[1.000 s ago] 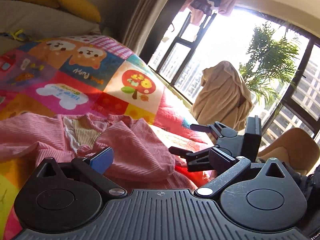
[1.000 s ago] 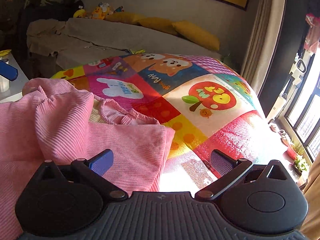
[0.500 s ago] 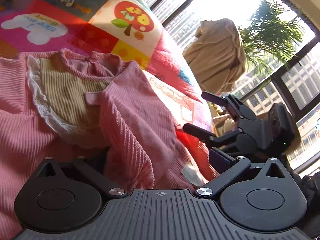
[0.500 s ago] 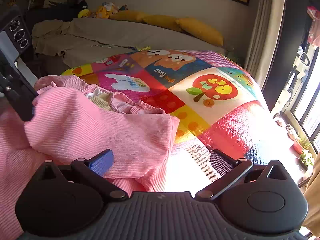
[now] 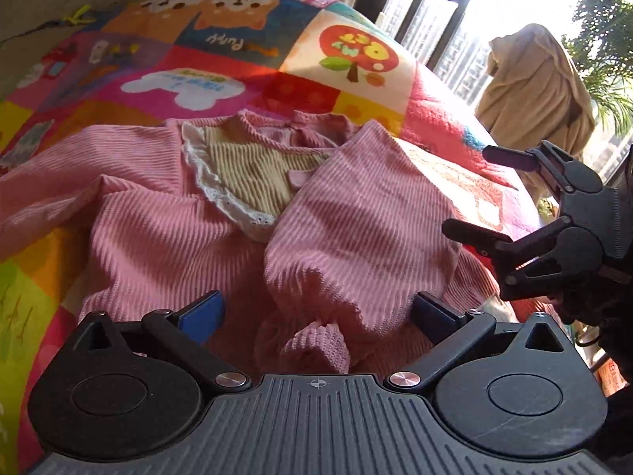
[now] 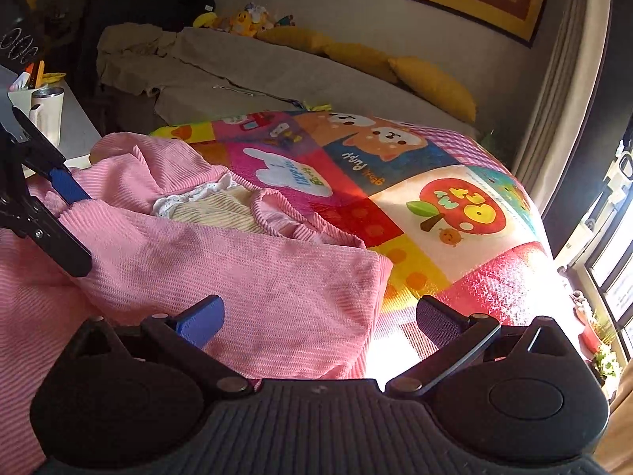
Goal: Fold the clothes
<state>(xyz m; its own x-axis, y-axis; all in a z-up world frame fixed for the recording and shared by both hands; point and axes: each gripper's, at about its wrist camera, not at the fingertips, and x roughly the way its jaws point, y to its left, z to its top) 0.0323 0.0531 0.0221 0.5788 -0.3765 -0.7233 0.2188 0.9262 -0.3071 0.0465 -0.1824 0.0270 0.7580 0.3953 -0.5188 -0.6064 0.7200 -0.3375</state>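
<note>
1. Pink ribbed knit: the garment (image 5: 356, 213) I am folding lies rumpled on the bed, over the patchwork blanket (image 5: 237, 59) with its cartoon puppies and apple.
2. Its neck opening shows a cream striped lining (image 5: 253, 170) edged with white lace, and one side is folded over toward the middle.
3. My left claw (image 5: 316, 312) is released, fingers spread wide just above the near folds; a bunched cuff (image 5: 312, 344) sits between them, not gripped.
4. My right claw (image 6: 318, 316) is also released, hanging over the garment's near corner, with its left blue pad (image 6: 199, 320) above pink cloth and its right finger above the blanket.
5. From the left wrist view I see the right claw off to the garment's right edge, fingers apart; from the right wrist view the left one shows at the far left, also spread.
6. Farther out: a grey sofa (image 6: 277, 75) with yellow cushions (image 6: 435, 87), framed pictures above, a white desk (image 6: 75, 130) with a cup (image 6: 47, 111), and a bright window (image 5: 455, 19) with a tan cloth draped beside it.
</note>
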